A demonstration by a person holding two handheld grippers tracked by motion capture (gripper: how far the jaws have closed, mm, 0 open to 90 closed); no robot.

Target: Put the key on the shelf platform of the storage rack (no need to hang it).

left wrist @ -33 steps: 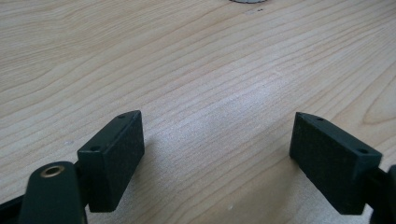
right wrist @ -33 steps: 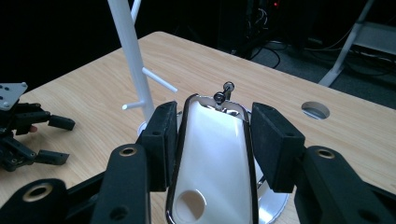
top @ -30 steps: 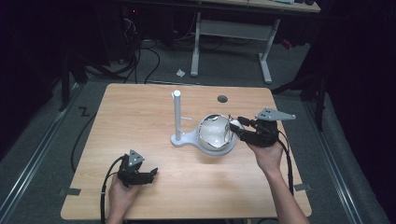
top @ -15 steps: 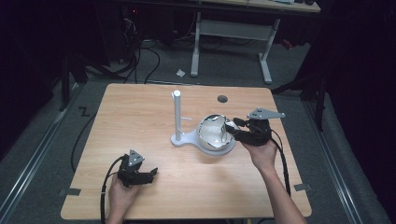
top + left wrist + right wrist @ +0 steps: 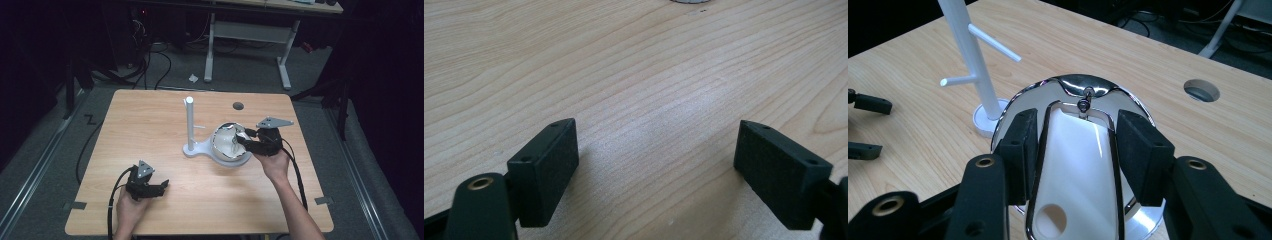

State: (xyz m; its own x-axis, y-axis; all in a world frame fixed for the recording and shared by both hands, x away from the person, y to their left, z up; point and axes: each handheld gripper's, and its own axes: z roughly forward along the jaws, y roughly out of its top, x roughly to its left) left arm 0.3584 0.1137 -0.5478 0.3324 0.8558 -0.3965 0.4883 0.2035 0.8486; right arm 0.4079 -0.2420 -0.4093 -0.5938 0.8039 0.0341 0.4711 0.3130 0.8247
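High view: table lit from overhead, surroundings v. dark, slightly soft. Gripper views sharp; glare on chrome piece.

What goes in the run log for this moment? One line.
right gripper: shut on chrome piece, by its handle | chrome piece: beside white stand | left gripper: open, empty, over table

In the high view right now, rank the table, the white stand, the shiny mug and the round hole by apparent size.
1. Table, by far the largest.
2. White stand.
3. Shiny mug, close to the stand in spread; that order is unsure, since the right gripper covers part of it.
4. Round hole, the smallest.
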